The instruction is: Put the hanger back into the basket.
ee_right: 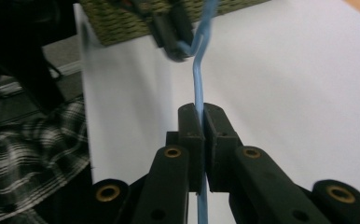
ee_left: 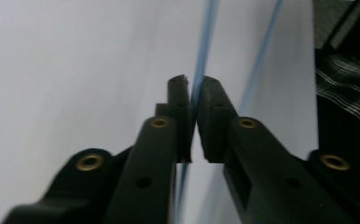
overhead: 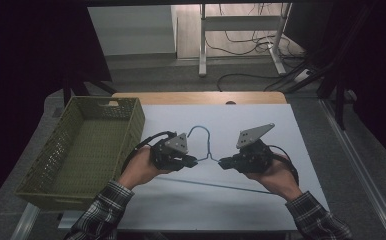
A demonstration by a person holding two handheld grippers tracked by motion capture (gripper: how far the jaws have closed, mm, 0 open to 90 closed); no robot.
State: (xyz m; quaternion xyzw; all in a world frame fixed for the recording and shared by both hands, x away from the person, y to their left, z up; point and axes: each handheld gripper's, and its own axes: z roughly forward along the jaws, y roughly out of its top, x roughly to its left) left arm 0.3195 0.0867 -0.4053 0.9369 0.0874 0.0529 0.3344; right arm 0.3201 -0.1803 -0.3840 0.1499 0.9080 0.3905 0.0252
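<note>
At nine o'clock on the white table (overhead: 261, 130) a green basket (overhead: 81, 150) is being kept clear. At centre, the blue wire hanger (overhead: 203, 131) is being clamped by the left gripper (overhead: 195, 161) and right gripper (overhead: 222, 163); both shoulders should be held level.

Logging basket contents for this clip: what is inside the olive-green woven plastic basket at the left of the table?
Nothing shows inside the olive-green woven plastic basket: its mesh floor looks bare in the high view. The strip behind its near wall is hidden.
</note>
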